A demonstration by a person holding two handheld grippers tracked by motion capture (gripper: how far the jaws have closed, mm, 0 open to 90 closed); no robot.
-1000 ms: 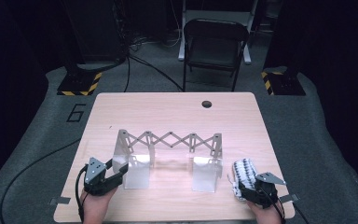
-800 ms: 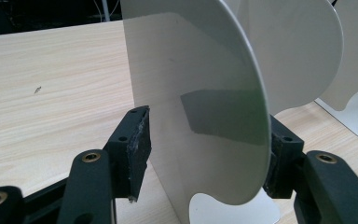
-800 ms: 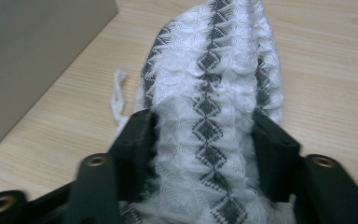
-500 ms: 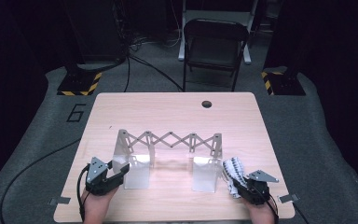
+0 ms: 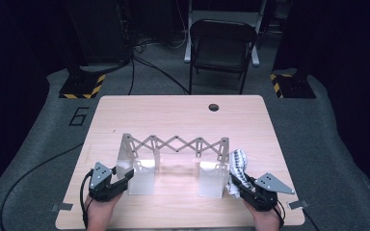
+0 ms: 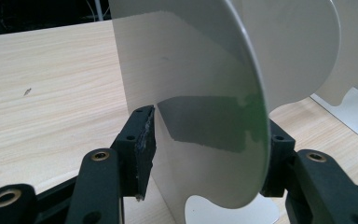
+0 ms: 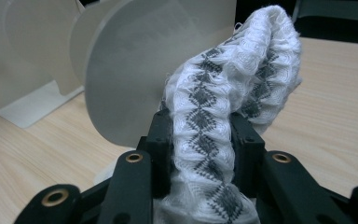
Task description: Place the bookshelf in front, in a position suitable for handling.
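White knitted cloth [image 7: 223, 107] with dark diamond pattern, pinched between the pads of the right gripper [image 5: 250, 190], whose jaws have just been closing on it, raised just beside the right end plate of the folding rack [image 5: 173, 159]. Pale metal end plate [image 6: 196, 107] at the rack's left, clamped at its edge by the left gripper [image 5: 113, 180] to steady it on the wooden table [image 5: 173, 115]. Advisable: firm hold on the plate, cloth lifted clear above the scissor lattice [image 5: 176, 144], then draped squarely across.
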